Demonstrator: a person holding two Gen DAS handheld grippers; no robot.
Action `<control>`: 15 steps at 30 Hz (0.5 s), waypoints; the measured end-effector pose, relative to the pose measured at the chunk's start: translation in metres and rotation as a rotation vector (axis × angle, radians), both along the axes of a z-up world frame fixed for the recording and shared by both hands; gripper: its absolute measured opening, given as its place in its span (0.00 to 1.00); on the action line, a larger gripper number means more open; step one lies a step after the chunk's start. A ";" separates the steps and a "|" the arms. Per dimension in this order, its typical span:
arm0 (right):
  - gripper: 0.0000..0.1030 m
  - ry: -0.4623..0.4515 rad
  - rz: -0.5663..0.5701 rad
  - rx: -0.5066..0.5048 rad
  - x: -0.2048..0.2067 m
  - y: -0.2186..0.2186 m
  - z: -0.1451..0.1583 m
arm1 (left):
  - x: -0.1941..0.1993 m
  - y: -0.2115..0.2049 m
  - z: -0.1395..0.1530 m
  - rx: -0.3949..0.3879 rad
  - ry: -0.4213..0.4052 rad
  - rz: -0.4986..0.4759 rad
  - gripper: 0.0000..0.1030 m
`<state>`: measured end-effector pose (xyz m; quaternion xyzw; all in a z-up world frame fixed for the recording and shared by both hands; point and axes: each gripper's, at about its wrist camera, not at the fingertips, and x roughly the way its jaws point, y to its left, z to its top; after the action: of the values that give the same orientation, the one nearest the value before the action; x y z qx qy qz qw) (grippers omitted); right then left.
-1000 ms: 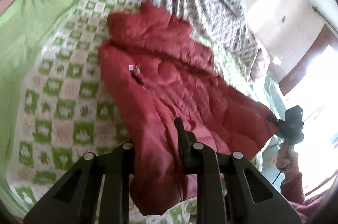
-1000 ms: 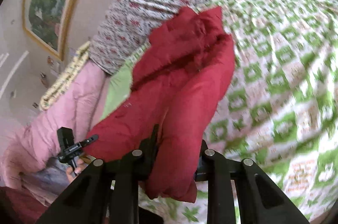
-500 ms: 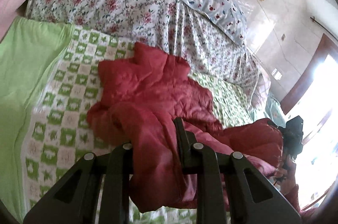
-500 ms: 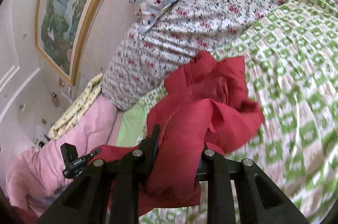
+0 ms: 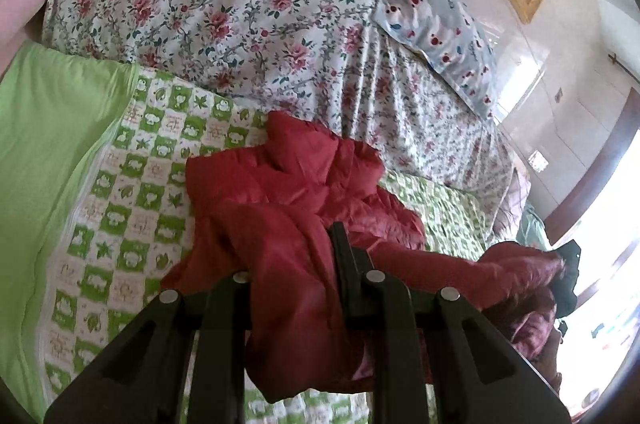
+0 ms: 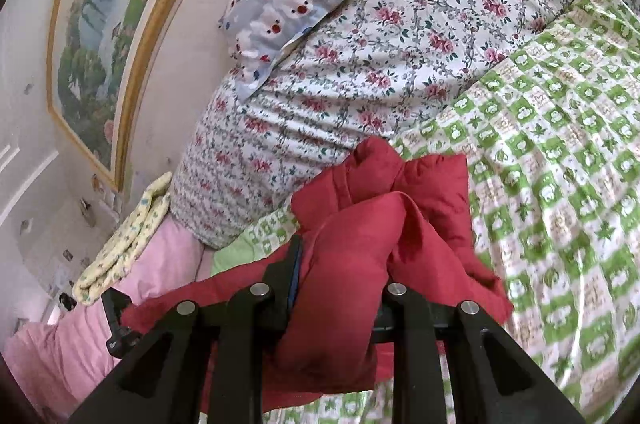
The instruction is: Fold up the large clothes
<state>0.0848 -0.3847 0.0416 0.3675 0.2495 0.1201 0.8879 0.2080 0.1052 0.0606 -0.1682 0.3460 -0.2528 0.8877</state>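
A red quilted jacket [image 5: 288, 196] lies bunched on a green-and-white checked bedspread [image 5: 132, 208]. My left gripper [image 5: 296, 288] is shut on the jacket's near edge, with red fabric bulging between the fingers and hanging below. My right gripper [image 6: 332, 300] is shut on another part of the jacket [image 6: 384, 216], lifted so the cloth folds toward the collar. The right gripper also shows at the far right in the left wrist view [image 5: 568, 276]. The left gripper shows at the lower left in the right wrist view [image 6: 116, 320].
A floral duvet [image 5: 224, 4] is heaped behind the jacket, with a grey cartoon-print pillow [image 5: 436, 20] on it. A plain green sheet [image 5: 44, 152] lies at the left. A pink blanket [image 6: 64, 344] and a framed painting [image 6: 108, 8] are on the wall side.
Both grippers have carried the jacket's lower edge up and forward toward the collar. The jacket has gone from spread flat to bunched and doubled over.
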 end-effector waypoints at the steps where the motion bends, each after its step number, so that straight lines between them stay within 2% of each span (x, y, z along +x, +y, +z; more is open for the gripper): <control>1: 0.22 0.000 -0.008 0.005 0.007 -0.002 -0.002 | 0.005 -0.001 0.000 0.000 -0.001 0.004 0.18; 8: 0.23 0.026 -0.047 0.023 0.060 -0.011 -0.014 | 0.066 -0.015 -0.012 0.010 0.023 0.034 0.18; 15: 0.26 0.092 -0.126 0.063 0.128 -0.027 -0.044 | 0.137 -0.025 -0.038 0.045 0.078 0.084 0.18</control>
<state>0.2124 -0.4115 -0.0024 0.4151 0.2625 0.0550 0.8694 0.3447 0.0802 0.0222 -0.1722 0.3788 -0.2004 0.8869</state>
